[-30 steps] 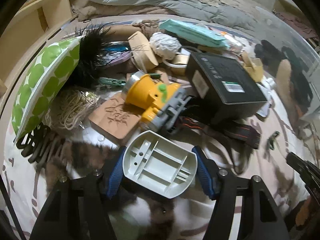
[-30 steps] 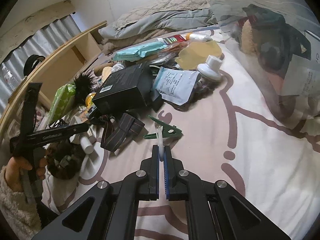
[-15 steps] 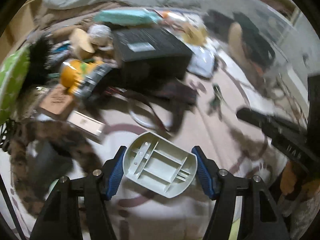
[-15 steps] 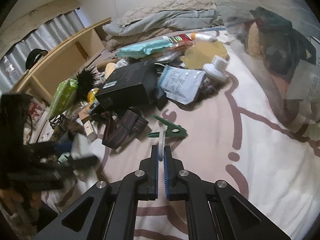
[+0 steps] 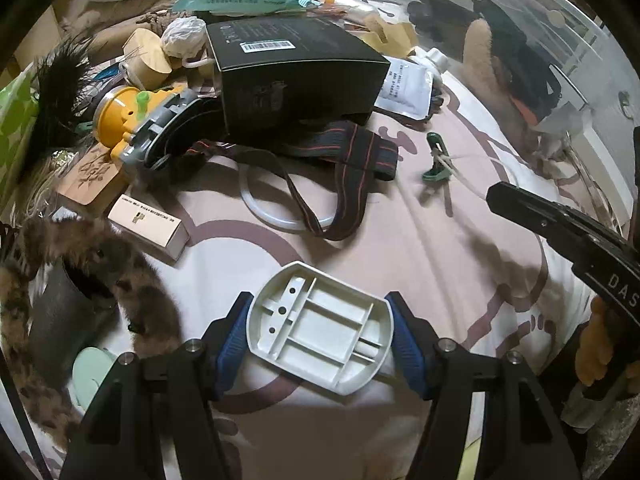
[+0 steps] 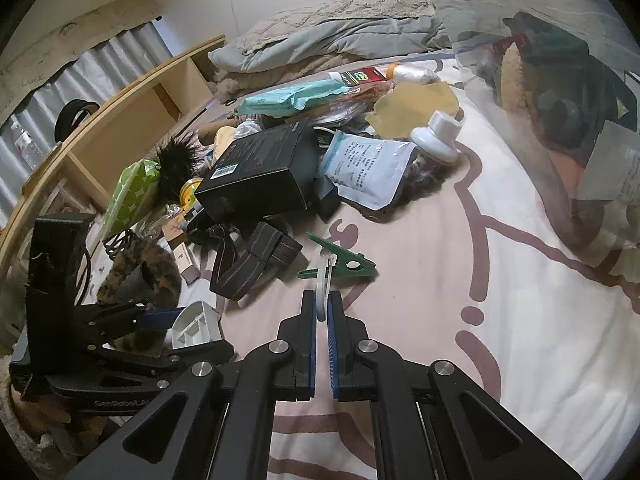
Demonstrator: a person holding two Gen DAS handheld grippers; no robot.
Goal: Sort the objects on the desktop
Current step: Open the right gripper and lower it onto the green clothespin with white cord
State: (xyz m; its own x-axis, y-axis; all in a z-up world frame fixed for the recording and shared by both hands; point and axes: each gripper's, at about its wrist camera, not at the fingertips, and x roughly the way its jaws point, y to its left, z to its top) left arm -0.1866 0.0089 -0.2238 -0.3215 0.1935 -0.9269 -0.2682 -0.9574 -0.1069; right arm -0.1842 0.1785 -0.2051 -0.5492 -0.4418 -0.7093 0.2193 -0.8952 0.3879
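Note:
My left gripper [image 5: 318, 332] is shut on a white ribbed plastic base [image 5: 320, 328] and holds it above the patterned sheet [image 5: 460, 280]; it also shows in the right wrist view [image 6: 194, 326]. My right gripper [image 6: 322, 312] is shut on a thin clear plastic strip [image 6: 322, 288] that leads to a green clip [image 6: 344, 262]. In the left wrist view the clip [image 5: 436, 160] lies right of a black box [image 5: 296, 76] and a black striped strap [image 5: 352, 160].
A clutter pile lies behind: a yellow and grey device [image 5: 140, 120], a small white box [image 5: 148, 224], a white pouch [image 6: 366, 166], a white cap [image 6: 438, 138], a teal packet [image 6: 292, 98]. A clear bag [image 6: 560, 100] is at right, a wooden shelf [image 6: 120, 128] at left.
My left gripper has swung right with the white base, away from the yellow device and towards the open sheet near my right gripper. The right gripper has barely moved.

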